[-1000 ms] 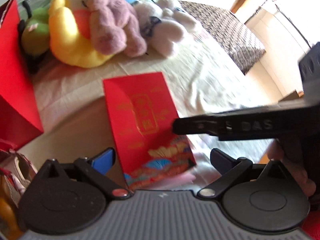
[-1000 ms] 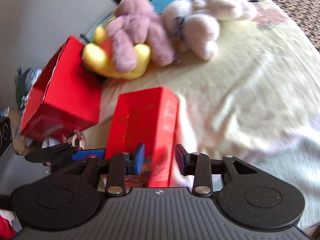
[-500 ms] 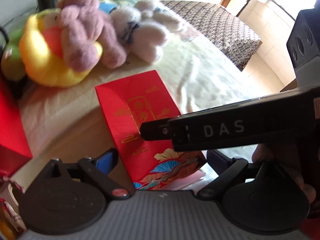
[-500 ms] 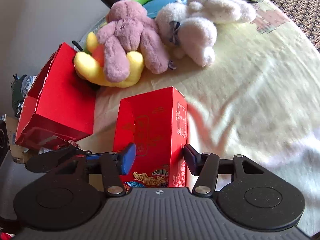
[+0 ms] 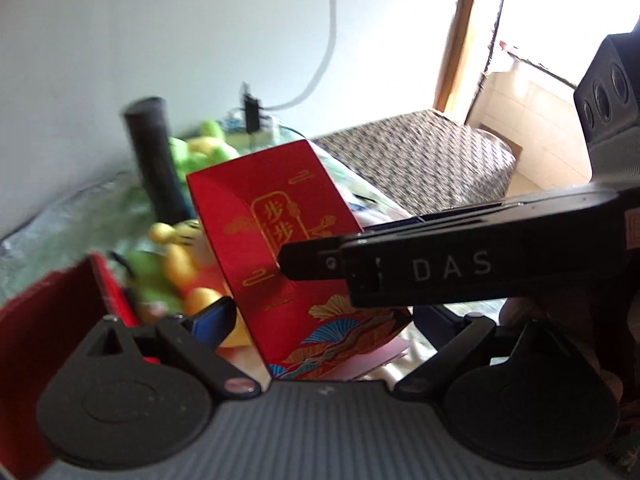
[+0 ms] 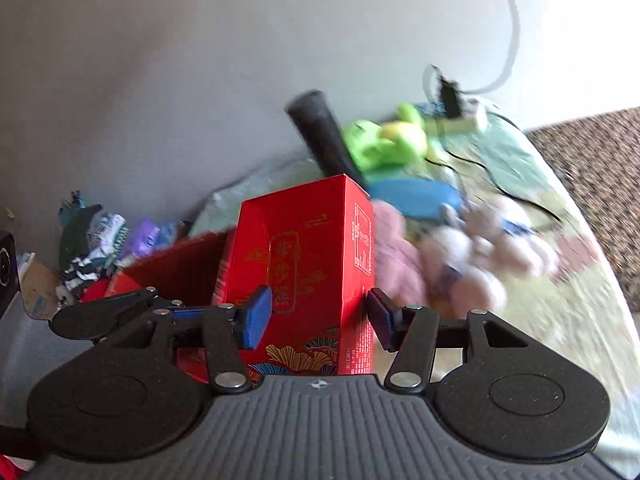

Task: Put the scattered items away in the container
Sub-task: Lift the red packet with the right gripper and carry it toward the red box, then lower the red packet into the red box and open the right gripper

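Pale wall behind, a white cable looping down it to a dark plug, and below that a bed (image 6: 532, 320) in a light, creased sheet crowded with soft toys. Up front, a tall red box (image 6: 308, 264) with gold lettering and a fan pattern at its foot stands upright between both grippers. From the right wrist view, the right gripper (image 6: 318, 314) has its 2 pads (image 6: 256, 316) against the box's opposite sides, pinching it. From the left wrist view, the left gripper (image 5: 324, 316) is spread wide around the same box (image 5: 280, 240); its blue left finger (image 5: 214, 316) stands clear of the red face, and the right finger is hidden behind the other tool's black arm, so no pinch shows there. An open red container (image 6: 176, 264) sits just left of the box. Behind it lie a green plush (image 6: 380, 140), a pink plush (image 6: 394, 256) and a whitish plush (image 6: 476, 264), all blurred. A dark cylinder (image 6: 320, 136) leans by the wall.
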`<state>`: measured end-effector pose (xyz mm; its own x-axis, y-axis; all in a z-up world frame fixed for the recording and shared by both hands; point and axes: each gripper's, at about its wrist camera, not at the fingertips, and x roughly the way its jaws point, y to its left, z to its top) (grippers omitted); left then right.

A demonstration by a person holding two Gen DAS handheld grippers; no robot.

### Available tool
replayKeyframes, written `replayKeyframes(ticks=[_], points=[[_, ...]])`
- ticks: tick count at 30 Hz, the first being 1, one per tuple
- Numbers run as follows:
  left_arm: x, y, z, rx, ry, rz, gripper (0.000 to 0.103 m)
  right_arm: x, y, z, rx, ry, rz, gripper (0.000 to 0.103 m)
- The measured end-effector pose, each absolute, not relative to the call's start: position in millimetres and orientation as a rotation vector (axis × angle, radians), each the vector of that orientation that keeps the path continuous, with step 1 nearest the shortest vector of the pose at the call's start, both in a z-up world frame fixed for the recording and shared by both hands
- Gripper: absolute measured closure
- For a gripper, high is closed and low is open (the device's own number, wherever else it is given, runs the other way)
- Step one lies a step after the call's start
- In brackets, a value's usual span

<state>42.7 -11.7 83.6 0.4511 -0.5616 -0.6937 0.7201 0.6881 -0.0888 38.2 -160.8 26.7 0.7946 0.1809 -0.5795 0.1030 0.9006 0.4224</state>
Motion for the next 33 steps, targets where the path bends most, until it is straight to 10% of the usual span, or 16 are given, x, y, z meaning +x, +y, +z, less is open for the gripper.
replayKeyframes(ticks=[17,33], points=[[144.0,186.5,15.1,0.109,1.098,-0.623,0.008,196.0,38.5,-2.4,0.413,0.945,0.217,0.047],[209.5,173.4,-68.8,0.079,1.436,-0.692,0.007,241.4,49.0,-76.1,0.366,1.228,0.067,0.059]])
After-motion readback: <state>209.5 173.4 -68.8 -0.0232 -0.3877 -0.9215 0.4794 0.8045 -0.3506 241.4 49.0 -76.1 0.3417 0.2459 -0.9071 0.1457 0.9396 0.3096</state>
